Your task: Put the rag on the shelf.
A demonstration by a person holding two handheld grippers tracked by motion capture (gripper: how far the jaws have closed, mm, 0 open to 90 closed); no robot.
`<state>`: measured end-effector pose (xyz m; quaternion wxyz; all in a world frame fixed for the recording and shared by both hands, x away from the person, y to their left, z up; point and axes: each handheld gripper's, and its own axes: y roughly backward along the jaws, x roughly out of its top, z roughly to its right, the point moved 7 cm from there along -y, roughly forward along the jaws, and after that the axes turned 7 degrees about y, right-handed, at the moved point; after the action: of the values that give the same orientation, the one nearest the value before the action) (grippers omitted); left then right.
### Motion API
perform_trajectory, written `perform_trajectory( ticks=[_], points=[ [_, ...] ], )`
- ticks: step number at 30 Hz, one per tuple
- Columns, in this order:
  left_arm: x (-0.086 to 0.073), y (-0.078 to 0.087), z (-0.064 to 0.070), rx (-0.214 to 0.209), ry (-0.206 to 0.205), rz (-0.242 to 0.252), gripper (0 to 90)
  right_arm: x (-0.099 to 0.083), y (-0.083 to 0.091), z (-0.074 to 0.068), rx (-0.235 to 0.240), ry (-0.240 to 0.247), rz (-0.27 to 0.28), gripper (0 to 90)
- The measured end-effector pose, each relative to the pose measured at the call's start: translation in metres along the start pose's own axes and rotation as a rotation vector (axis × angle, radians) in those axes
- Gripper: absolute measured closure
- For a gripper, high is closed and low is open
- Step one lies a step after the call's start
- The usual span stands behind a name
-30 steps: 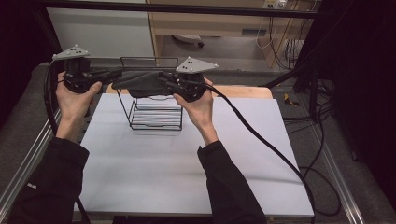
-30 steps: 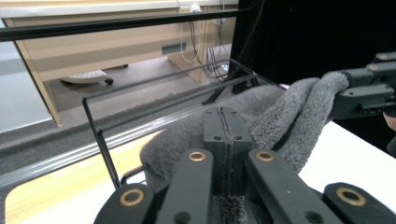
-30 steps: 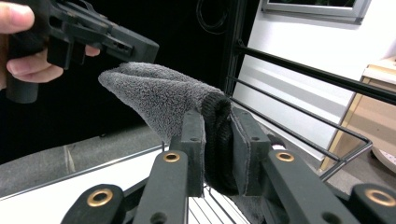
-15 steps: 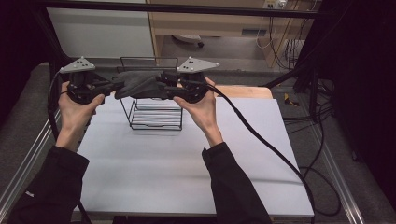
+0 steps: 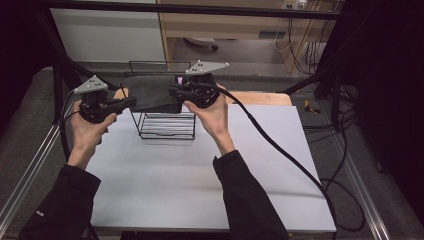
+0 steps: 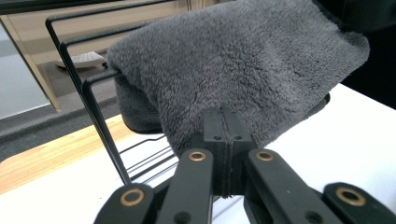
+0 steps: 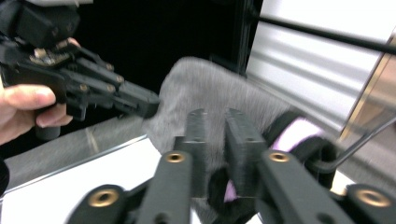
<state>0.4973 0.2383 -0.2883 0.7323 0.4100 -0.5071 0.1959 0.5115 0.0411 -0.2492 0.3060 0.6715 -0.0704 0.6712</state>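
High view: mid-drape, towel (image 5: 150,91) spread over rack (image 5: 165,125) top, left gripper (image 5: 131,102) clenched on its edge, right gripper (image 5: 175,91) slightly parted; next, probably lowering and letting go.

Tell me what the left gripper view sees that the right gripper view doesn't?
The left gripper view alone shows the black wire rack with the fluffy grey cloth draped over its top bars, and the left gripper with its jaws pressed shut on the cloth's edge. The right gripper view alone shows a pink patch on the cloth, a hand farther off holding the other gripper, and the right gripper with a small gap between its jaws. Both show the grey cloth and the white table.
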Motion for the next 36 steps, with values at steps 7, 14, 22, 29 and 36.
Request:
perform_trajectory(
  ticks=[7,14,22,29,36],
  points=[
    [-0.011,-0.008,-0.003,0.026,-0.007,-0.004,89.6,-0.029,-0.013,0.003,-0.008,-0.023,-0.071,87.4],
    [-0.014,-0.015,-0.007,0.049,0.0,0.002,89.5,-0.046,-0.02,0.01,-0.032,-0.04,-0.058,80.0],
    [-0.016,-0.001,-0.004,0.024,0.014,-0.006,75.4,-0.037,-0.006,0.002,-0.004,-0.031,-0.019,56.1],
    [-0.025,0.013,-0.001,0.04,0.009,-0.045,50.7,-0.038,0.015,0.005,-0.031,-0.048,-0.067,27.3],
    [-0.041,0.018,0.0,0.056,0.029,-0.059,30.0,-0.052,0.043,0.014,-0.067,-0.042,-0.109,14.3]
  ],
)
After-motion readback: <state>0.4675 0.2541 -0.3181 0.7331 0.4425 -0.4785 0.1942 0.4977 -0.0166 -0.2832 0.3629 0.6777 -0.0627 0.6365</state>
